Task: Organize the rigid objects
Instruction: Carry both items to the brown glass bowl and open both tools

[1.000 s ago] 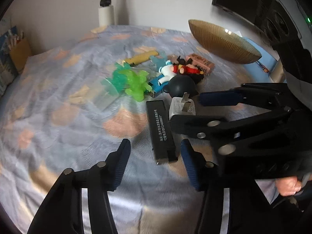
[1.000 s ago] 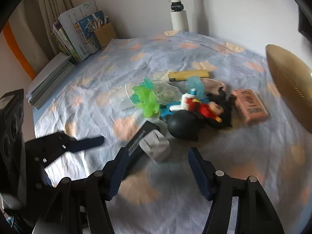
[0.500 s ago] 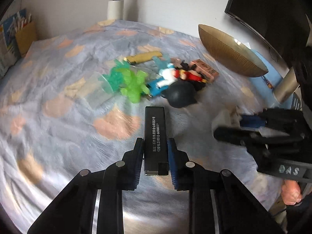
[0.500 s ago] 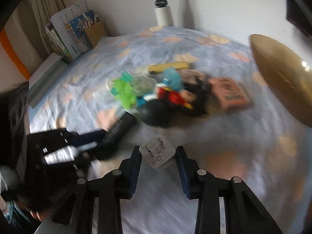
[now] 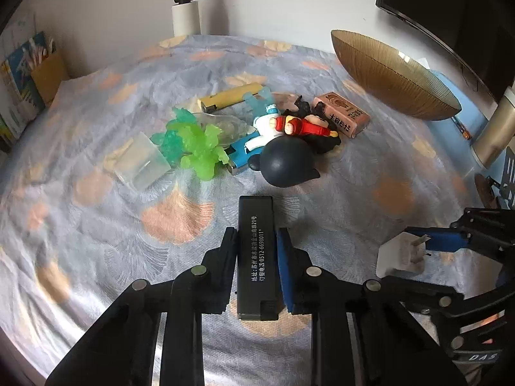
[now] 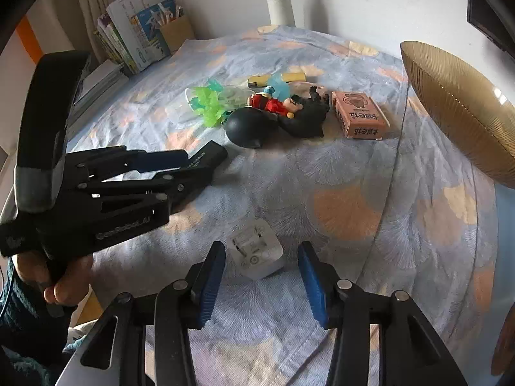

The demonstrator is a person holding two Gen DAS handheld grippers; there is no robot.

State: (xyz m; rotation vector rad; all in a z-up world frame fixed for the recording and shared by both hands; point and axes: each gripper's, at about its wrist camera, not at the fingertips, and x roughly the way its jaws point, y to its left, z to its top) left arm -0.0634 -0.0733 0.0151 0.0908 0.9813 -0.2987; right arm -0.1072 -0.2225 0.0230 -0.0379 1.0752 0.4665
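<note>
Left tongs [image 5: 256, 251] clenched on black box [image 5: 256, 257], pulled clear of toy pile [image 5: 257, 135] ahead. Right tongs [image 6: 260, 276], just reopening, straddle white charger plug [image 6: 256, 249] lying free on tabletop [image 6: 338, 173], likely released for sorting.

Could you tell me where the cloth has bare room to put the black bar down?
Bare cloth lies left of the left gripper, below the clear cup, and between the white plug and the gold bowl. It is crowded in the middle: green toys, black ball, red figure and pink box are bunched together.
</note>
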